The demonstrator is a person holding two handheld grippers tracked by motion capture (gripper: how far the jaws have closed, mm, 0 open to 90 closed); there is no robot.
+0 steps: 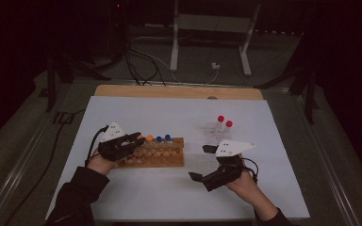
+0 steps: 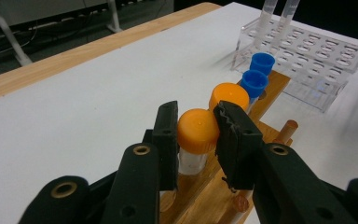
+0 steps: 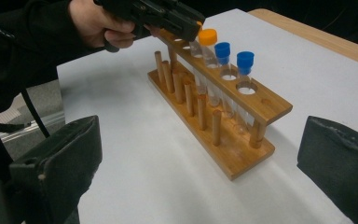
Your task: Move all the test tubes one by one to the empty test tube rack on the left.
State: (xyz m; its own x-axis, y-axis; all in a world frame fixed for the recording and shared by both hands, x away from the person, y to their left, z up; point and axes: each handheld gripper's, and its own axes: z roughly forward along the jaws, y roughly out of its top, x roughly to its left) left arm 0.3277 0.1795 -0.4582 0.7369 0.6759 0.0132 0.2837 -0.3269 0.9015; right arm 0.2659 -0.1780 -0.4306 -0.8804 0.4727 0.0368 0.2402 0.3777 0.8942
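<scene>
The left gripper has its jaws pinching the cap of the nearest orange-capped tube, which stands in the wooden rack at the rack's nine o'clock end on the white desk. Next along the row, toward three o'clock, stand a second orange-capped tube and two blue-capped tubes. The clear plastic rack, at about two o'clock from the wooden one, already holds two red-capped tubes. By my reading, two tubes are moved, and four remain, the gripped one not yet lifted out. The right gripper waits at five o'clock, jaws spread wide, holding nothing.
</scene>
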